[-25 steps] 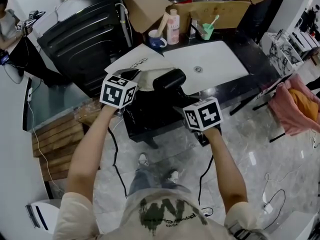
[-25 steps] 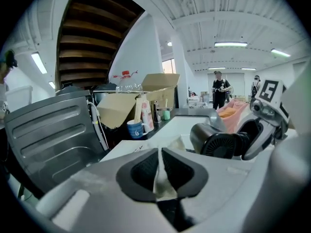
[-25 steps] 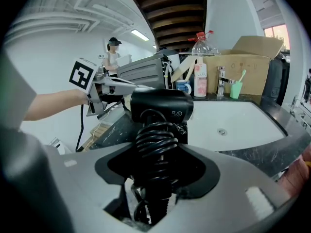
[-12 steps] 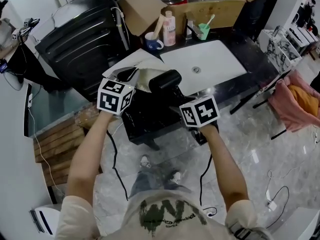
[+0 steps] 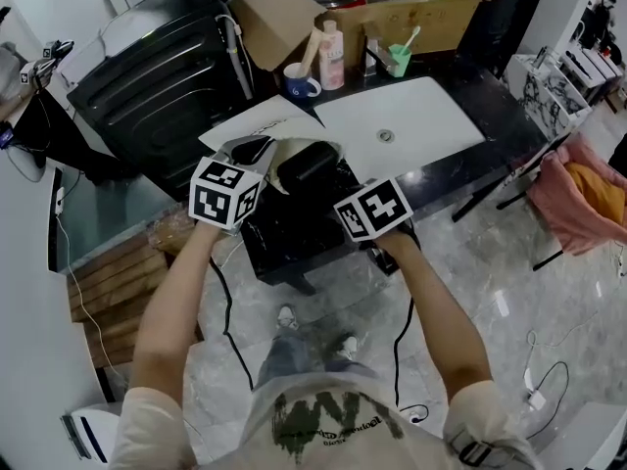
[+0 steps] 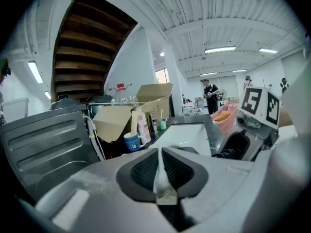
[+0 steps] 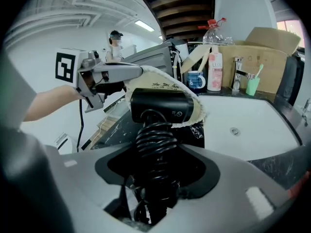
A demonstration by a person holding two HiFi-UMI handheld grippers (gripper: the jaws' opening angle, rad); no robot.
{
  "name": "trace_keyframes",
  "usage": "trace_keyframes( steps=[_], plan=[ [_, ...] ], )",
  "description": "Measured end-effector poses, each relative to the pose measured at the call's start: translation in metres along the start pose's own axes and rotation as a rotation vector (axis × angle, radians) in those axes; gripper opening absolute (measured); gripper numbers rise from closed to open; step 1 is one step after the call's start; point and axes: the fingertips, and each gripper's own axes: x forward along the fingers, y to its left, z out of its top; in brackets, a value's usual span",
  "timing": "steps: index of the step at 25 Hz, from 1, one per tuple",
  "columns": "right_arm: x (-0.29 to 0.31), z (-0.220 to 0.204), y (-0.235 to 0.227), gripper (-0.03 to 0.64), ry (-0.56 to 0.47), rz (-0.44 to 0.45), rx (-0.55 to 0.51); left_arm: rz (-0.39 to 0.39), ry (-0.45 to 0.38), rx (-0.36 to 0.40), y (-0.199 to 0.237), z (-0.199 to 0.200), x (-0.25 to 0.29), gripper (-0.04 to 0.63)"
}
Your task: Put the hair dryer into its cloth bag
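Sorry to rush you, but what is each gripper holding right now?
Left gripper: closed on the cloth bag edge.
Right gripper: closed on the hair dryer, by its cord-wrapped handle.

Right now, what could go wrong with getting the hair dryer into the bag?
1. The left gripper pinches only a thin edge of the cloth bag; it might slip out and the mouth would droop shut.
2. The hair dryer, held by the right gripper, has only its head at the mouth; it may catch the rim and push the bag away.
3. The coiled cord on the handle might come loose and snag.
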Motion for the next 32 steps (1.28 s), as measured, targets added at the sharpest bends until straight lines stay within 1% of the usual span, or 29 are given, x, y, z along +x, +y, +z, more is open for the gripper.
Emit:
trace_keyframes(
  steps=[4,9,15,21,29,32],
  plan=[
    [0.008,0.006,-0.004,0.258,0.027,-0.005,-0.026,-0.039,0.005,-0.002,-0.001,-0.005,-0.001,0.029],
    [0.018,0.022,-0.007,0.258,0.047,-0.004,-0.054,-0.138,0.007,-0.002,-0.007,-0.009,-0.004,0.029],
    [0.027,0.041,-0.015,0.258,0.06,-0.011,-0.082,-0.235,0.013,-0.01,-0.017,-0.013,-0.002,0.029],
    [0.039,0.052,-0.018,0.258,0.073,-0.009,-0.09,-0.291,-0.002,-0.011,-0.022,-0.015,-0.005,0.029],
    [0.058,0.061,-0.027,0.258,0.095,-0.011,-0.081,-0.345,0.0,0.009,-0.029,-0.02,-0.005,0.029],
    [0.064,0.067,-0.027,0.258,0.095,-0.003,-0.063,-0.36,-0.003,0.008,-0.032,-0.019,-0.005,0.029]
  ],
)
